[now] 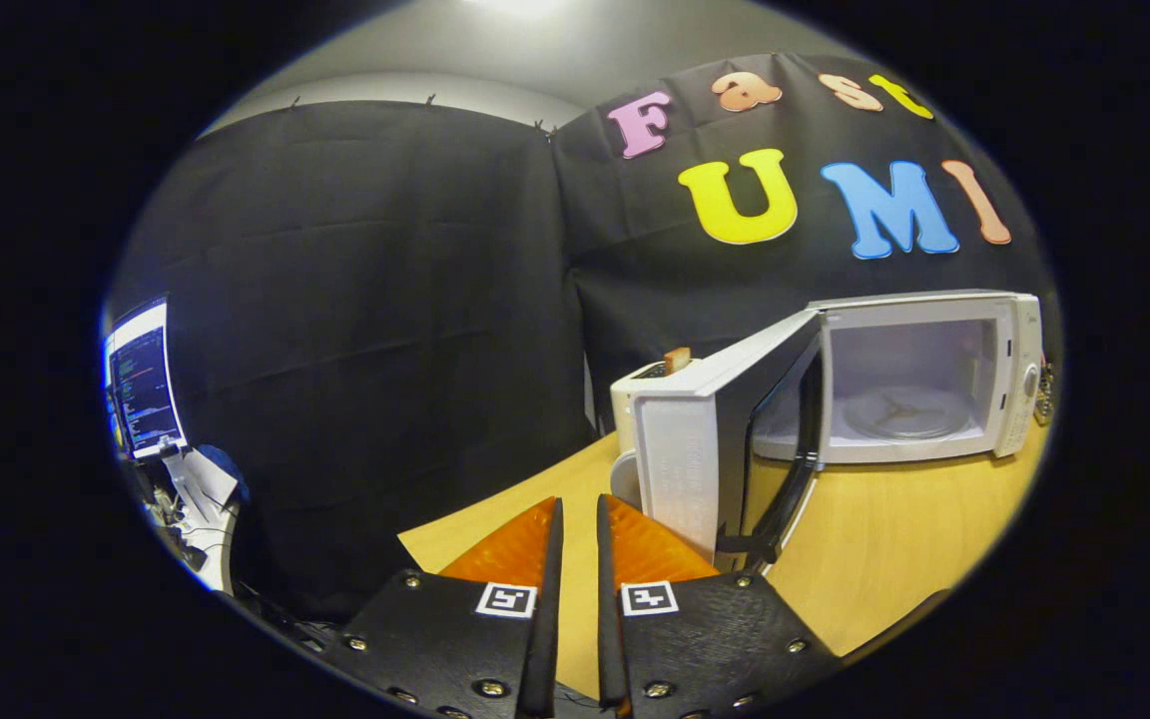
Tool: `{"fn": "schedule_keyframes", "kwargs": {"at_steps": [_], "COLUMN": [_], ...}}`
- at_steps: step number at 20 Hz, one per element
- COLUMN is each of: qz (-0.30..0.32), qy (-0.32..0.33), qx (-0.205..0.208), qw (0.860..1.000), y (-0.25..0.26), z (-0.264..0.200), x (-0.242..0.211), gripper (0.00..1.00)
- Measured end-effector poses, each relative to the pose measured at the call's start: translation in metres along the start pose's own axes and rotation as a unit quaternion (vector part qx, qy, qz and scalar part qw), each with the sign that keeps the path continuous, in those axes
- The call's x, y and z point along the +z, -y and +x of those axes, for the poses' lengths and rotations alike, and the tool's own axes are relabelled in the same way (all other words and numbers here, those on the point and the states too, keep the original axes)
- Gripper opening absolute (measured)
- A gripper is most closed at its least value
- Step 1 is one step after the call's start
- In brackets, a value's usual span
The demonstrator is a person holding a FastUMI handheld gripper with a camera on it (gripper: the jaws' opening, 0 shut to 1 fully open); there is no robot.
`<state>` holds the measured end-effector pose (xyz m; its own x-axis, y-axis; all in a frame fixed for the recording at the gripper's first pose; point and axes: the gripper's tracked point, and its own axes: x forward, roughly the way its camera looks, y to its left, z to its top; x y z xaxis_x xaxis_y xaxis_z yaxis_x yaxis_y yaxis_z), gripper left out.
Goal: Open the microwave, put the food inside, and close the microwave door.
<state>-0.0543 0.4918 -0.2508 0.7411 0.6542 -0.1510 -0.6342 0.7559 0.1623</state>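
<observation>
While claw (575, 519) sits nearly shut w/ nothing held, microwave (924, 374) door (710, 449) hangs open just ahead-right.

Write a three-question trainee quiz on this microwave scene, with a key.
1. True or false: the microwave stands with its door swung open.
2. What lies inside the microwave? A) a bowl of food B) only the glass turntable C) a cup
3. Fill in: the gripper has its fingers nearly ____, with nothing between them.

Key:
1. True. The door hangs wide open toward the fingers, above the wooden table.
2. B. No food sits on the turntable.
3. Closed. Only a narrow gap separates the fingers, and they hold nothing.
</observation>
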Motion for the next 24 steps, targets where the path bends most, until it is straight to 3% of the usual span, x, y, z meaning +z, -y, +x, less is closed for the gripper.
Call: {"fn": "schedule_keyframes", "kwargs": {"at_steps": [3, 8, 9, 13, 14, 16, 21, 24], "qz": [-0.003, 0.008, 0.007, -0.011, -0.022, -0.039, -0.038, -0.035], "qy": [0.026, 0.007, -0.001, 0.002, 0.003, 0.023, 0.081, 0.102], "qx": [0.016, 0.038, 0.038, 0.022, 0.02, -0.004, -0.079, -0.152], "qw": [1.0, 0.999, 0.999, 1.0, 1.0, 0.999, 0.993, 0.982], "y": [-0.005, -0.007, -0.003, 0.028, 0.035, 0.06, 0.133, 0.196], "z": [-0.004, -0.03, -0.037, -0.07, -0.081, -0.103, -0.153, -0.186], "x": [0.018, 0.022, 0.021, 0.03, 0.032, 0.045, 0.078, 0.091], "gripper": [0.18, 0.32, 0.39, 0.49, 0.6, 0.84, 0.85, 0.86]}}
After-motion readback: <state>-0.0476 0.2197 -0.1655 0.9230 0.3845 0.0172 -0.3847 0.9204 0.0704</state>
